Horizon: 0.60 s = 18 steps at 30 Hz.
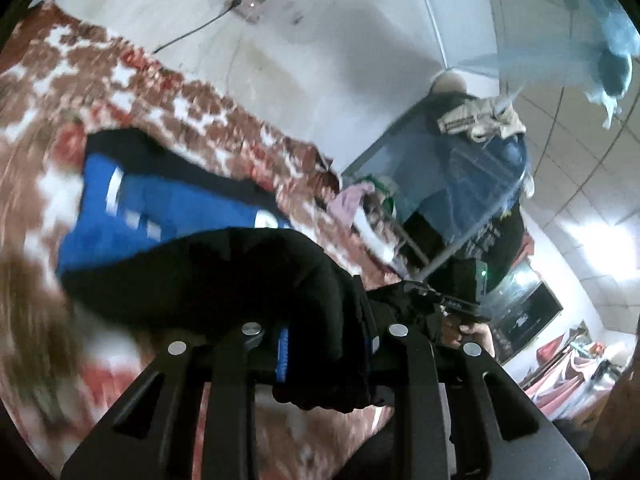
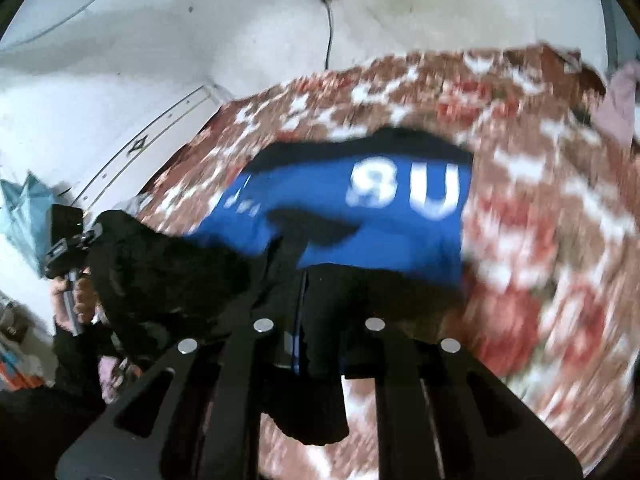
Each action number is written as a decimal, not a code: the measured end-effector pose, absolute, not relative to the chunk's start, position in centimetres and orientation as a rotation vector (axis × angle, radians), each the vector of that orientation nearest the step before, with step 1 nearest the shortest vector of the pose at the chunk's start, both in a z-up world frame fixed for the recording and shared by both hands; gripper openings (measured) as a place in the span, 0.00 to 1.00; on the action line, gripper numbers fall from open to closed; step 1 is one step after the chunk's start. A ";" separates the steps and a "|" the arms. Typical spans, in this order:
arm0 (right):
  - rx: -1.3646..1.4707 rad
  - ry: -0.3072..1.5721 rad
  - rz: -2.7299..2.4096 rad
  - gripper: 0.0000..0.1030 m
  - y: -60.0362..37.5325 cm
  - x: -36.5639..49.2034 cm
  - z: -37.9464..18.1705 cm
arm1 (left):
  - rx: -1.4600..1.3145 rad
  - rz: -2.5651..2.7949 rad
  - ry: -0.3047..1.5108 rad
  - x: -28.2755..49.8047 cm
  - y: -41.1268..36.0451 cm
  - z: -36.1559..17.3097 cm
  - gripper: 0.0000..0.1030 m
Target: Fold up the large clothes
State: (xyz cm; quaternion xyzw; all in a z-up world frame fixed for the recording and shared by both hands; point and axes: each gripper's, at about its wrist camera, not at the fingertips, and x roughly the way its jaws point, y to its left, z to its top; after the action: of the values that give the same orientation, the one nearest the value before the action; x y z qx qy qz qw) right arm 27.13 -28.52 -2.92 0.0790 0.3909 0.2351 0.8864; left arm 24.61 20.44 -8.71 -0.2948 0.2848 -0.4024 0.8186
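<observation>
Garment (image 2: 360,220), white letters, perhaps "U8"

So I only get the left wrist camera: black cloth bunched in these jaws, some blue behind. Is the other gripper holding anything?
Observer: Yes. The right gripper is shut on a black edge of the same garment.
Operator: What are the white smears on the blue?
Observer: Large white characters, blurred. They look like a U and an 8.
Operator: Can you see my gripper from there?
Observer: Yes. A hand holds the left gripper, and black cloth runs from it toward the right one.
</observation>
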 end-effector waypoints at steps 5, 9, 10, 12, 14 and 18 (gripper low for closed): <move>0.124 0.802 0.395 0.13 -27.9 34.9 0.5 | -0.690 -0.826 0.615 32.4 21.7 -6.0 0.23; 0.116 0.811 0.339 0.13 -28.0 40.6 1.1 | -0.739 -0.797 0.643 38.2 22.4 -5.3 0.23; 0.114 0.821 0.329 0.13 -27.9 41.9 0.9 | -0.748 -0.783 0.657 40.0 22.5 -5.3 0.23; 0.109 0.849 0.290 0.13 -28.0 45.2 0.4 | -0.750 -0.747 0.687 43.3 22.4 -5.4 0.23; 0.120 0.879 0.271 0.13 -28.2 48.1 -0.2 | -0.754 -0.722 0.713 45.9 22.6 -5.8 0.23; 0.130 0.942 0.221 0.13 -28.9 53.8 -2.6 | -0.763 -0.667 0.765 51.3 22.5 -7.1 0.23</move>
State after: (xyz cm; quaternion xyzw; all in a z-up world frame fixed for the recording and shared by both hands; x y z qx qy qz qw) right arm 53.77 -28.91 -2.55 0.0627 0.4524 0.1061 0.8833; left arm 51.26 22.55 -7.13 -0.3563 0.3574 -0.3115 0.8052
